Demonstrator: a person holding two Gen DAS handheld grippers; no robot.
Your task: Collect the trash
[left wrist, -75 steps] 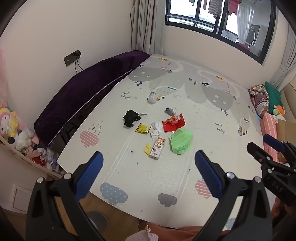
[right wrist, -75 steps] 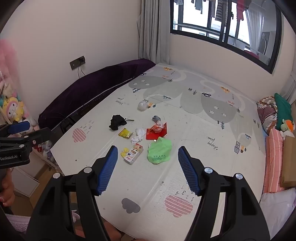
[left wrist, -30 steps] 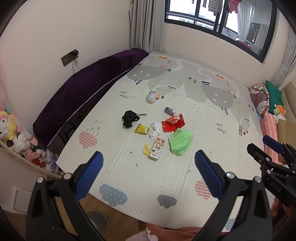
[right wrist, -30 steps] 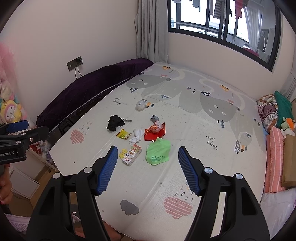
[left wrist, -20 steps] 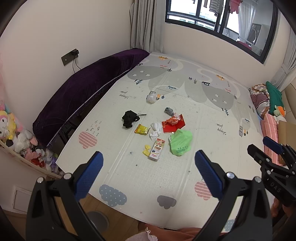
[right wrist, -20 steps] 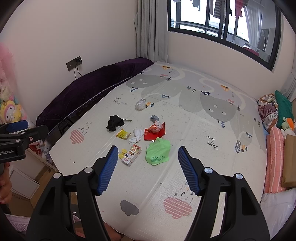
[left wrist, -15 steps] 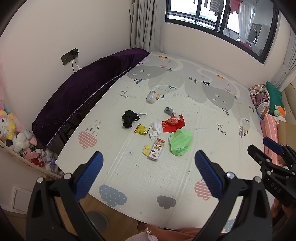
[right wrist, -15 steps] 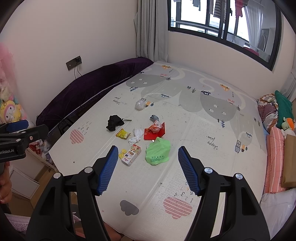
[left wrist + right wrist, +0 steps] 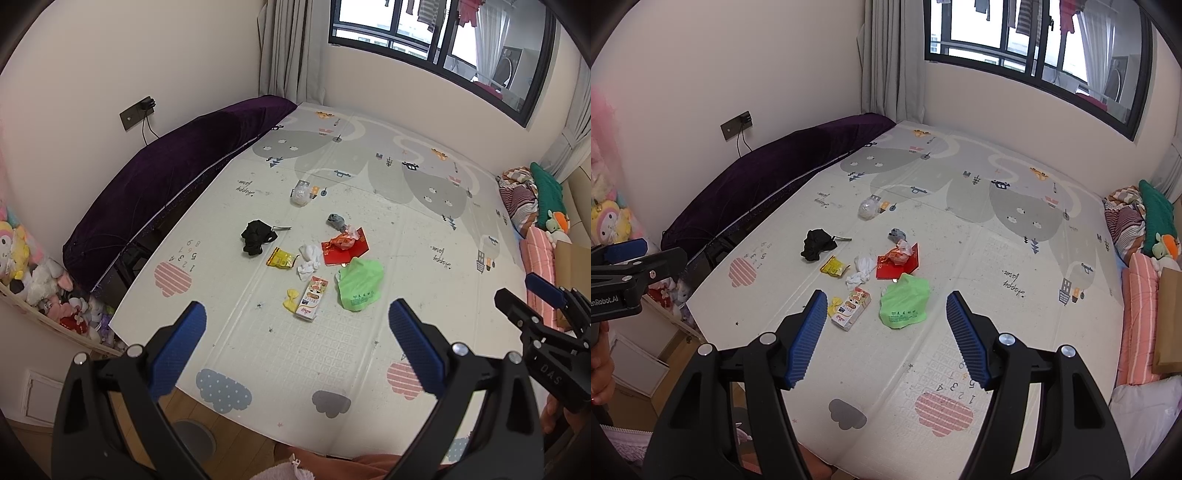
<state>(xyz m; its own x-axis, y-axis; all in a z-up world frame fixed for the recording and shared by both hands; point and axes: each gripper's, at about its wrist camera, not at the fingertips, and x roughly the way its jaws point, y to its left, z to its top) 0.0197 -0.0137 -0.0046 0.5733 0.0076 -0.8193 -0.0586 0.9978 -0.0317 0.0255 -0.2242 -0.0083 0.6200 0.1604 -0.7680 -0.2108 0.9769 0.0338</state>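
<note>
While both tongs hang wide and empty above the play mat's (image 9: 424, 240) near edge, the trash sits mid-mat: a green bag (image 9: 360, 284), red card (image 9: 345, 249), snack box (image 9: 312, 298), yellow wrapper (image 9: 281, 257), white tissue (image 9: 309, 257) and black cloth (image 9: 256, 237). "Happy" script and "5 6 7 8 9" mark the mat; a purple bolster (image 9: 177, 177) lines its left edge.

Left tongs (image 9: 295, 336), right tongs (image 9: 886, 332).

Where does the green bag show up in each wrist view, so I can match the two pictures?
Left wrist view: the green bag lies on the mat right of centre, beyond the open left gripper.
Right wrist view: the green bag lies near centre, just beyond the open right gripper.
Shared landmark: the red card just behind the bag.
</note>
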